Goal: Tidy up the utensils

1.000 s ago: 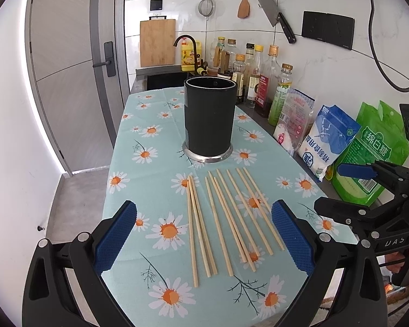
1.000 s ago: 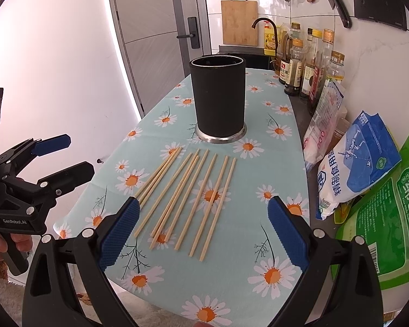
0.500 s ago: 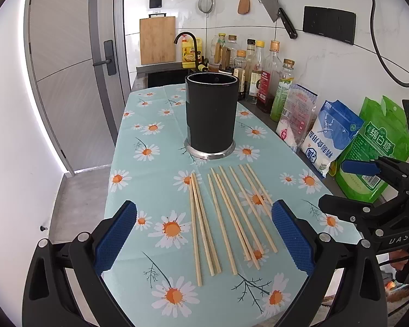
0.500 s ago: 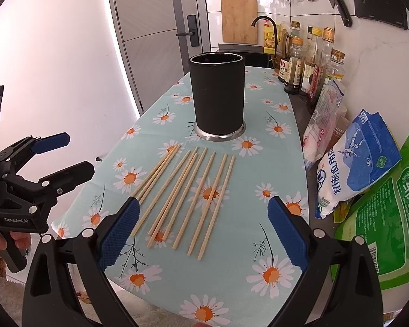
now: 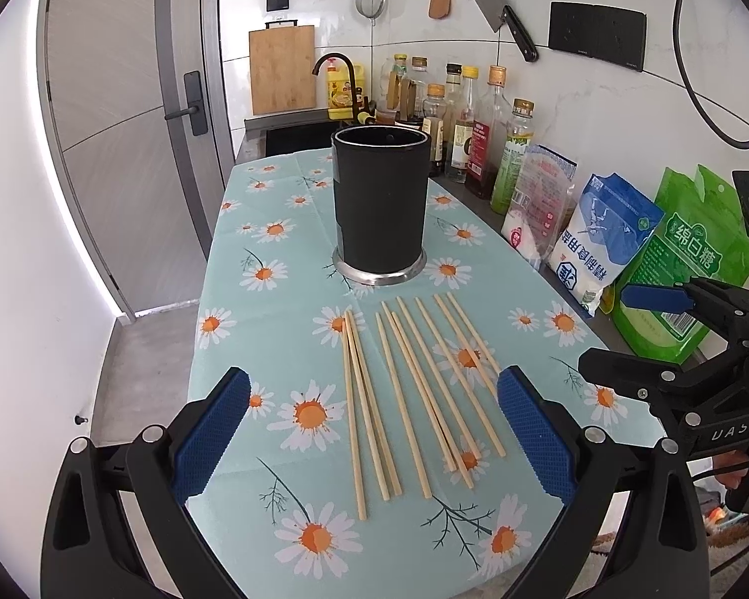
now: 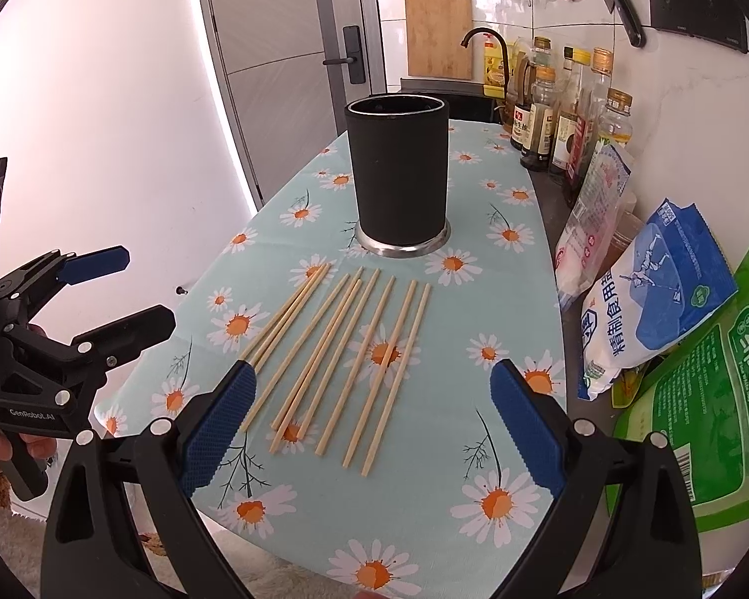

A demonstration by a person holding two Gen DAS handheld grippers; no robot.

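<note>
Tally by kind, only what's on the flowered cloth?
Chopsticks: 10, lying loose; a few overlap, so the count is a best reading
Black holder: 1, upright
Total on the cloth: 11

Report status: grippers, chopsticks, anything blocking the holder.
Left gripper open, right gripper open, both empty above the table edge. Chopsticks loose on the tablecloth, none in the black holder. Nothing between chopsticks and holder.
</note>
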